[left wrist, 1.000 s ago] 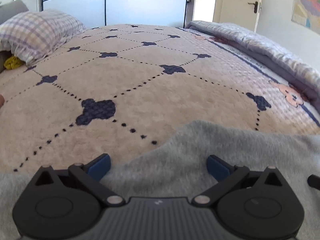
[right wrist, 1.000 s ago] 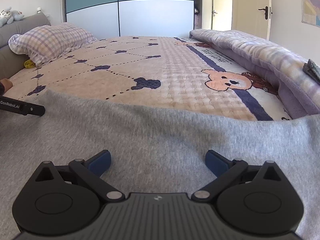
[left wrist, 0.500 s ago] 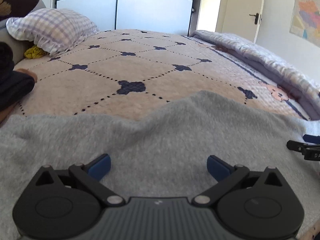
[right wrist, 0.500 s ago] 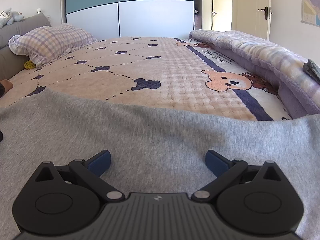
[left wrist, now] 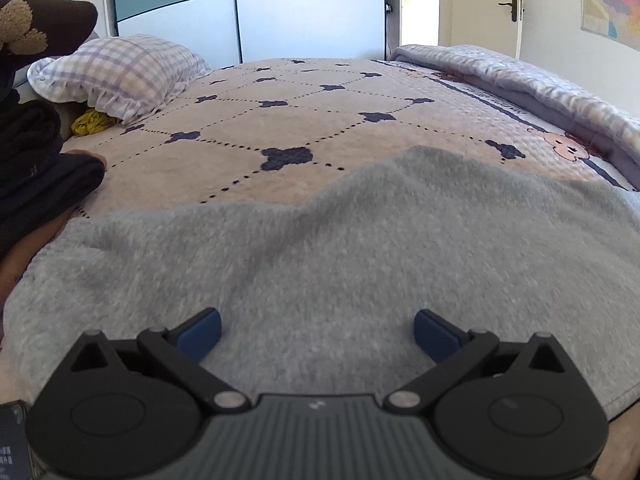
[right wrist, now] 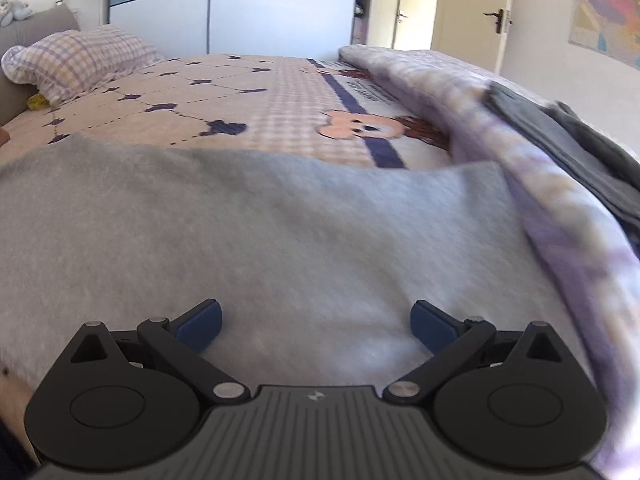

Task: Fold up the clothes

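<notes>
In the left wrist view, the near edge of the grey garment [left wrist: 360, 248] is hidden under the body of the left gripper [left wrist: 316, 330], and its right side is cut off by the frame. At the left edge, dark clothing on a person [left wrist: 36, 176] is seen only in part; what it belongs to cannot be made out. The garment is shown as a fleecy grey cloth spread flat on the patterned bedspread [left wrist: 280, 120], with a wavy far edge rising to a hump right of centre. The jaws are held wide apart, and the blue fingertips [left wrist: 200, 334] are placed over the cloth with nothing gripped between them. A checked pillow [left wrist: 120, 72] is seen at the far left of the bed.

In the right wrist view, the picture is blurred, most of all on the right, so cloth texture is hard to judge. The grey garment [right wrist: 260, 232] is seen smooth and paler, its far edge running almost straight across the bedspread [right wrist: 260, 100]. Its right edge lies against a rolled lilac quilt [right wrist: 540, 184], on which a folded dark grey item [right wrist: 580, 152] is laid. The right gripper [right wrist: 316, 322] is likewise spread wide, empty, with the garment lying below and between its fingertips [right wrist: 434, 326]. Whether the cloth is touched cannot be told.
</notes>
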Tool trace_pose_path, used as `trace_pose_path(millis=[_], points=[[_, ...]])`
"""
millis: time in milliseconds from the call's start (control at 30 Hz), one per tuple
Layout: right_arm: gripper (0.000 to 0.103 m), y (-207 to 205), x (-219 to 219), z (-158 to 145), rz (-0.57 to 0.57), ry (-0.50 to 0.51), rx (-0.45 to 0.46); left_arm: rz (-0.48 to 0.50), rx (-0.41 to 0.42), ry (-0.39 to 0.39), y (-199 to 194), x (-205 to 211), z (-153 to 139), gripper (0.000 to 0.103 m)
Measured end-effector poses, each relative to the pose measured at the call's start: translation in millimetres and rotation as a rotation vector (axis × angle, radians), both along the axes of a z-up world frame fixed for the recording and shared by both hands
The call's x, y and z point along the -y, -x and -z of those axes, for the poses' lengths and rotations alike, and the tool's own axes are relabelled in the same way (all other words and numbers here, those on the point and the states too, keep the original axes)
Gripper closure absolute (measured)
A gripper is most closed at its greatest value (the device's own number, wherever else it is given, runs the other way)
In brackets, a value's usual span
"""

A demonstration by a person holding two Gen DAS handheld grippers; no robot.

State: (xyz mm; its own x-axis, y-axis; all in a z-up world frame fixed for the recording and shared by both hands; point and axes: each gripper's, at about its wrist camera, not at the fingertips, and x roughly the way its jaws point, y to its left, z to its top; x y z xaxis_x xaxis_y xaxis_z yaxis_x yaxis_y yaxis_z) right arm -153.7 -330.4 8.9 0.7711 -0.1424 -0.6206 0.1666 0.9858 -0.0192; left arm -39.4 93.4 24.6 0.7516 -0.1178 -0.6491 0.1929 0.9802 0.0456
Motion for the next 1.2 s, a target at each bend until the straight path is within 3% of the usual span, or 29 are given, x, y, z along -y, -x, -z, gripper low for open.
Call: trace_pose_path(millis=[67, 100, 133, 233, 367, 500, 600, 667, 700, 733, 767, 967, 1033, 1200], points=[[0.001, 31.4, 21.8, -6.2, 0.05, -0.068, -0.006, -0.01, -0.017, -0.011, -0.9, 5.5, -6.4, 0.0], [0.011, 46.5, 27.7, -9.4, 0.064, -0.099, -0.007, 0.005, -0.015, -0.005, 0.3, 9.3, -10.4, 0.0], [0.014, 61.6, 33.7, -12.5, 0.079, -0.13, -0.008, 0.027, -0.008, 0.006, 1.9, 14.0, -15.7, 0.0], [0.015, 93.3, 51.6, -8.1, 0.162, -0.267, 0.016, 0.098, 0.008, 0.022, 3.9, 37.4, -31.0, 0.0], [0.022, 105.2, 81.5, 12.9, 0.286, -0.493, 0.114, 0.234, 0.001, 0.01, -0.5, 81.1, -46.3, 0.0], [0.02, 93.7, 82.2, 31.7, 0.277, -0.584, 0.186, 0.335, -0.032, -0.084, -12.1, 136.3, -42.7, 0.0], [0.012, 88.9, 75.0, 38.2, 0.293, -0.571, 0.253, 0.403, -0.123, -0.131, -21.5, 166.8, -18.1, 0.0], [0.018, 85.6, 70.2, 34.2, 0.322, -0.549, 0.274, 0.402, -0.188, -0.128, -26.8, 173.0, 4.8, 0.0], [0.044, 82.9, 68.2, 30.1, 0.333, -0.527, 0.278, 0.395, -0.173, -0.095, -25.5, 168.6, 6.2, 0.0], [0.079, 79.2, 68.1, 25.1, 0.335, -0.506, 0.278, 0.388, -0.158, -0.063, -24.2, 164.4, 7.5, 0.0], [0.091, 75.3, 69.0, 19.9, 0.334, -0.491, 0.277, 0.387, -0.159, -0.064, -23.0, 164.4, 6.4, 0.0], [0.093, 52.8, 40.9, -29.6, 0.189, -0.356, 0.375, 0.382, -0.191, -0.109, -25.2, 166.5, -7.9, 0.0], [0.093, 40.0, 16.9, -48.3, 0.1, -0.293, 0.404, 0.349, -0.187, -0.059, -28.3, 157.0, -16.6, 0.0], [0.093, -0.8, -55.4, -71.2, -0.159, -0.142, 0.385, 0.306, -0.209, 0.154, -35.6, 124.0, -33.0, 0.0]])
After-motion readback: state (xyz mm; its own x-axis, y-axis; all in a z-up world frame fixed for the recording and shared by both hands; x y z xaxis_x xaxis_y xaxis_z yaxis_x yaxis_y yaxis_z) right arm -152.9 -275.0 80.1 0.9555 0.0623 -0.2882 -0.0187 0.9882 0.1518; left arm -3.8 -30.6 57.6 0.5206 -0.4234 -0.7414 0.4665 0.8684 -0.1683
